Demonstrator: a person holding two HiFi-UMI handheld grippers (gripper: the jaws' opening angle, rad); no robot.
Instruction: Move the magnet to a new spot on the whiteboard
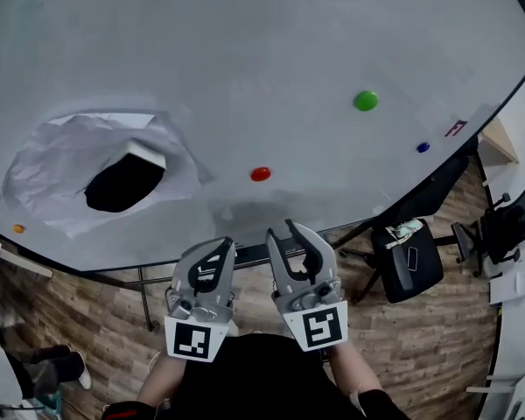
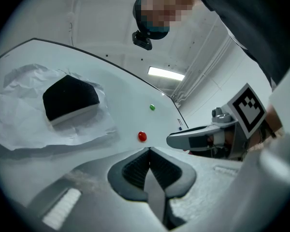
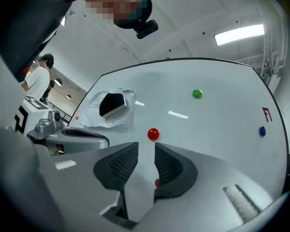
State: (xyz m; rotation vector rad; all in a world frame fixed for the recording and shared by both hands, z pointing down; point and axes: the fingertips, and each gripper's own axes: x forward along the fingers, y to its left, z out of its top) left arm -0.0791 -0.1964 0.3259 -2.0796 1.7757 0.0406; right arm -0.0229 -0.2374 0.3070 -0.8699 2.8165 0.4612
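The whiteboard (image 1: 245,51) fills the head view, and a red magnet (image 1: 260,174) sticks to it low and near the middle. That red magnet (image 3: 153,134) sits just beyond the tips of my right gripper (image 3: 146,146), apart from them. The right gripper (image 1: 284,234) is open with nothing between its pads. My left gripper (image 1: 223,245) is beside it, below the board's lower edge, and its jaws are shut and empty. From the left gripper (image 2: 149,151) the red magnet (image 2: 142,136) lies just ahead.
A green magnet (image 1: 365,101), a blue magnet (image 1: 423,147) and an orange magnet (image 1: 18,228) also stick to the board. A black eraser (image 1: 127,182) sits on crumpled white paper (image 1: 61,169) at the left. A black office chair (image 1: 407,256) stands on the wood floor at the right.
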